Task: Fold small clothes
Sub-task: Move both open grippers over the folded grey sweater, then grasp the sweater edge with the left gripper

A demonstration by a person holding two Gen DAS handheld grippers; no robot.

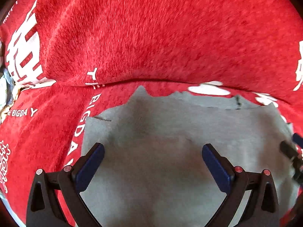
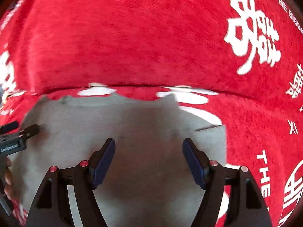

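A small grey garment (image 1: 161, 132) lies flat on a red plush cloth (image 1: 151, 37) with white lettering. It also shows in the right wrist view (image 2: 132, 121). My left gripper (image 1: 153, 149) hangs just above the garment with its jaws wide apart and nothing between them. My right gripper (image 2: 149, 143) is also open and empty above the garment. The right gripper shows at the right edge of the left wrist view (image 1: 291, 151). The left gripper shows at the left edge of the right wrist view (image 2: 17, 138).
The red cloth (image 2: 151, 37) covers a seat and a raised back, with a crease (image 1: 151, 80) between them just beyond the garment. Patterned clutter (image 1: 5, 87) sits at the far left edge.
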